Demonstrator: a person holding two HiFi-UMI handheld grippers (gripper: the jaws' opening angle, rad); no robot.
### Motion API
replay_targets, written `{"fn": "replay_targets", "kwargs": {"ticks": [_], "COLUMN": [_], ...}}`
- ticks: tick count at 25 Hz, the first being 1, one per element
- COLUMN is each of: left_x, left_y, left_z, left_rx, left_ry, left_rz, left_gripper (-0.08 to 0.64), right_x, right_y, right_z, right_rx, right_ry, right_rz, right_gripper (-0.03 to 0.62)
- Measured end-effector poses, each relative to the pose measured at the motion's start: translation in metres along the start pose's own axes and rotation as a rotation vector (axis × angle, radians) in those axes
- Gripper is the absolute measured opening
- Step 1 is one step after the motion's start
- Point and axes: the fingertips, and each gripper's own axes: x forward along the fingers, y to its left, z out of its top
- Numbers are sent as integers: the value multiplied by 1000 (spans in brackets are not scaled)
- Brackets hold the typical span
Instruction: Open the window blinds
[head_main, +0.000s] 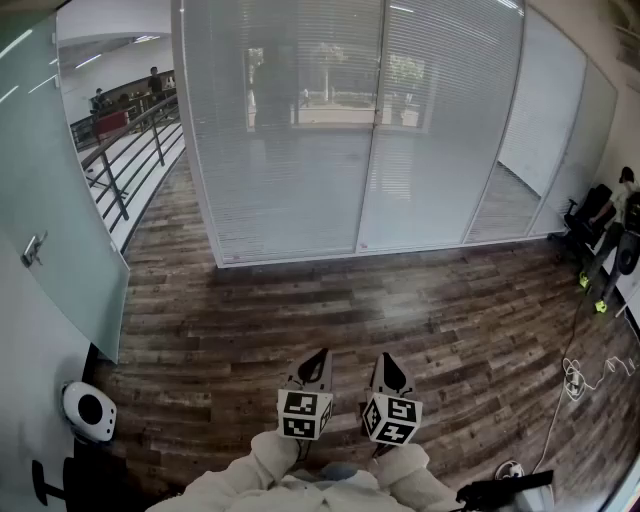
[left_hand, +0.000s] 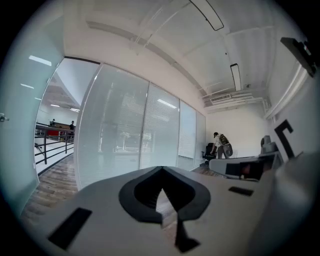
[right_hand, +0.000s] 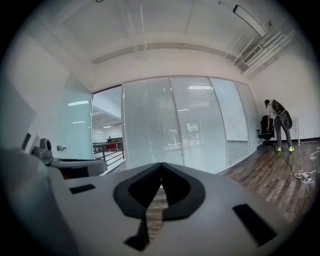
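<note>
The window blinds (head_main: 300, 130) hang white and lowered behind a glass wall across the far side of the room. They also show in the left gripper view (left_hand: 125, 142) and the right gripper view (right_hand: 170, 125). My left gripper (head_main: 318, 358) and right gripper (head_main: 388, 362) are side by side low in the head view, over the wooden floor, well short of the glass. Both point towards the blinds. The left gripper (left_hand: 161, 169) has its jaws meeting at the tips with nothing between them. The right gripper (right_hand: 161, 165) is shut and empty too.
A frosted glass door (head_main: 50, 200) with a handle (head_main: 33, 250) stands open at the left, and a metal railing (head_main: 130, 150) runs beyond it. A white round device (head_main: 88, 410) sits on the floor at the lower left. At the right are a person (head_main: 622, 235), a chair (head_main: 590, 210) and cables (head_main: 580, 375).
</note>
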Motion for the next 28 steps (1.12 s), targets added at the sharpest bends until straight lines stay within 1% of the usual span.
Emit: {"fn": "replay_targets", "kwargs": {"ticks": [7, 10, 13, 19, 28], "left_x": [49, 78, 112, 199, 342], "left_y": [14, 25, 38, 60, 61], "left_z": [1, 5, 8, 27, 55], "left_rx": [10, 10, 7, 6, 19], "left_ry": [11, 3, 9, 22, 10], "left_rz": [-5, 11, 32, 56, 14], "left_gripper": [0, 0, 0, 0, 0], "right_x": [52, 84, 124, 207, 323], "right_y": [-17, -29, -40, -65, -146], "right_z": [7, 9, 16, 43, 72], "right_rx": [4, 7, 15, 3, 9], "right_ry": [0, -3, -4, -11, -8], "right_rz": [0, -4, 11, 47, 11], "right_gripper": [14, 14, 14, 14, 14]}}
